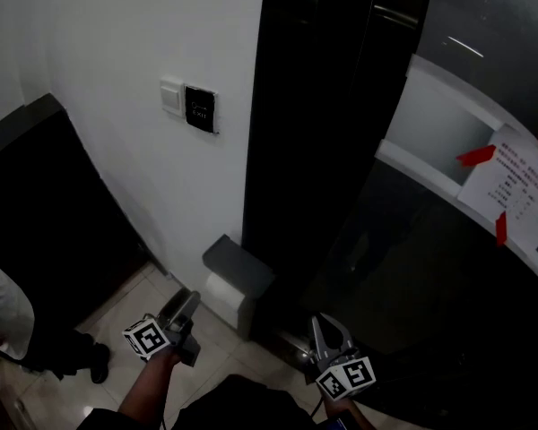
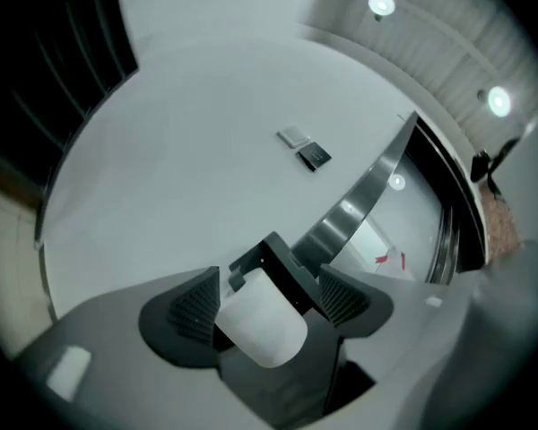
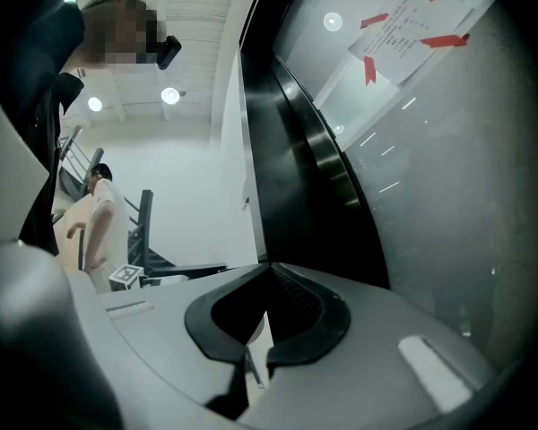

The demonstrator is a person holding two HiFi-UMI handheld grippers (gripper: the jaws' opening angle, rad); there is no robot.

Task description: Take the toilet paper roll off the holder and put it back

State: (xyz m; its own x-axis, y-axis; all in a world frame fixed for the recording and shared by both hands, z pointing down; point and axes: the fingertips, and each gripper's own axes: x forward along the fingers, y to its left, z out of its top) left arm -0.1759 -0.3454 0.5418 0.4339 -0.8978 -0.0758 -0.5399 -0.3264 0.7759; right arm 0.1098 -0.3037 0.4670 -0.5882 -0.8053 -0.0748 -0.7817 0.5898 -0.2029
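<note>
Trouble is likeliest at the grip: the left gripper (image 1: 190, 305) has its jaws spread with the toilet paper roll (image 2: 262, 325) framed between them, not yet pressed. One pad sits close to the bracket of the holder (image 2: 282, 267), so closing here could catch the bracket along with the soft roll, or squash the paper and jam it on its bar. The roll sits on the holder, low on the white wall (image 1: 117, 106). The left hand holds its gripper about level, aimed at the roll and rolled to one side. The right gripper (image 1: 327, 328) is held level by the dark panel (image 1: 341, 150), jaws together on nothing.
</note>
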